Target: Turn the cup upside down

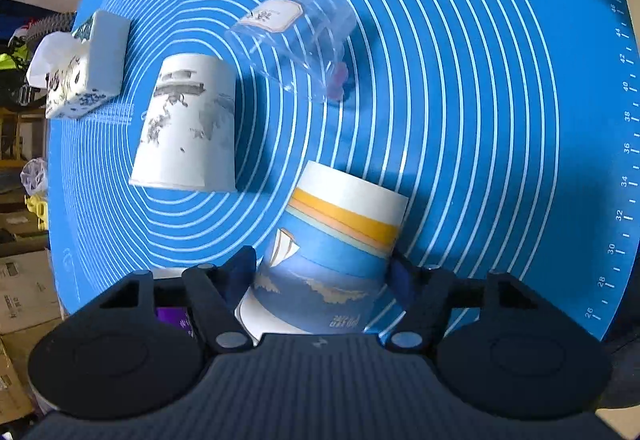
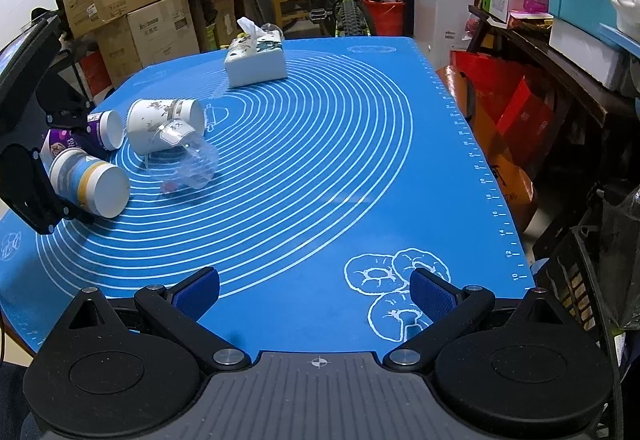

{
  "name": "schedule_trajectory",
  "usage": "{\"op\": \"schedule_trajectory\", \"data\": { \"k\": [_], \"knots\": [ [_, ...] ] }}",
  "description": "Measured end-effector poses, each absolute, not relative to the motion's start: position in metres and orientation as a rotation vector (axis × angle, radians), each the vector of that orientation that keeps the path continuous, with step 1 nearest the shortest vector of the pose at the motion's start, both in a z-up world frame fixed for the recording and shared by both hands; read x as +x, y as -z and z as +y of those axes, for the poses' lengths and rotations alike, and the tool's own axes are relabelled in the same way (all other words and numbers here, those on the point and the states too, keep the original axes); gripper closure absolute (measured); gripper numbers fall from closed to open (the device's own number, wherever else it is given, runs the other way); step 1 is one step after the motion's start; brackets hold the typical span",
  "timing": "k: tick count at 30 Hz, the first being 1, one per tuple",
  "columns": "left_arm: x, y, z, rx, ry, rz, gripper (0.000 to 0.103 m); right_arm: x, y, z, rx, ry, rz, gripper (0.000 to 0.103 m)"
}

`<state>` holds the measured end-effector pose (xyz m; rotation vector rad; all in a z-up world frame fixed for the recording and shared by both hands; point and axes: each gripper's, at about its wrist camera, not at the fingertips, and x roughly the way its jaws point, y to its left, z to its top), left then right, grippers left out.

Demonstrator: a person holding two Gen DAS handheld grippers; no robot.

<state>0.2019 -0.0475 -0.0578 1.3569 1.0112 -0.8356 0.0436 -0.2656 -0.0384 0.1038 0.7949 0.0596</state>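
**Left fingers grip the striped cup; right fingers gape over bare mat**

The left gripper [image 1: 322, 272] has its fingers [image 1: 244, 272] closed on the striped cup [image 1: 332, 252], one pad pressed to each side of its blue-and-orange wall. From the right wrist view the same cup [image 2: 90, 186] lies tilted on its side at the near-left of the blue mat [image 2: 320, 180], white base end facing the room, with the left gripper [image 2: 60, 196] clamped around it.

Just behind it a purple cup [image 2: 100, 128] lies on its side too. Beside that rests a white cup [image 1: 186, 128] printed with grey ink scenery, and a clear cup [image 1: 294, 40] leans against it, also tipped over. A tissue box [image 2: 256, 58] stands further back on the surface, well apart from the cups.

The right gripper [image 2: 316, 290] hovers at the near edge, its fingers [image 2: 430, 294] spread wide with nothing between them, touching nothing, above doughnut outlines printed on the mat.
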Motion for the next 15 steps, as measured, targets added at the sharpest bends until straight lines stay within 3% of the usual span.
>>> {"op": "schedule_trajectory", "data": {
  "k": [15],
  "knots": [
    [0.118,0.020,-0.070,1.322,0.933,0.882,0.035,0.028,0.020,-0.258,0.085,-0.066,0.758,0.002]
  ]
}}
